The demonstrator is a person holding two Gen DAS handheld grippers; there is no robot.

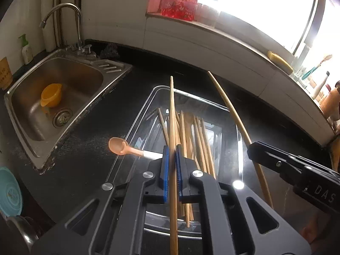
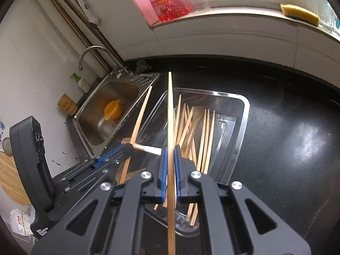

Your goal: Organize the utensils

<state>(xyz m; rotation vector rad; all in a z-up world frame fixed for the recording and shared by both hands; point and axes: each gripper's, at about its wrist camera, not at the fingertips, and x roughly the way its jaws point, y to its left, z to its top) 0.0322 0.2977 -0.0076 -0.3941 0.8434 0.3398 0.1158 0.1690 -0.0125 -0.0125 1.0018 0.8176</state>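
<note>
Far left: steel sink [image 1: 27,114] set into black bench [image 1: 89,148], orange cup [image 1: 51,95] inside near the drain. Green-capped soap bottle [image 1: 26,50] at back corner by the faucet [image 1: 61,12].

Just left of clear tray [image 1: 136,123]: brown spoon [image 1: 119,146] lying on bench, its white handle end reaching the tray rim.

Centre: left hand-held gripper [image 1: 172,155] clamped on one bamboo chopstick [image 1: 172,114], blue pads pressed to both sides, stick pointing forward above the tray. Tray on bench holding loose chopsticks [image 1: 199,136] lengthwise; wooden spoon [image 2: 197,112] among them.

Right: right hand-held gripper [image 2: 170,155] likewise closed on a second chopstick [image 2: 170,114], held above the tray's left portion. Both sticks raised, not resting in the tray.

Far right, windowsill: yellow sponge [image 2: 299,13]; pink packet [image 2: 167,2] further left.
</note>
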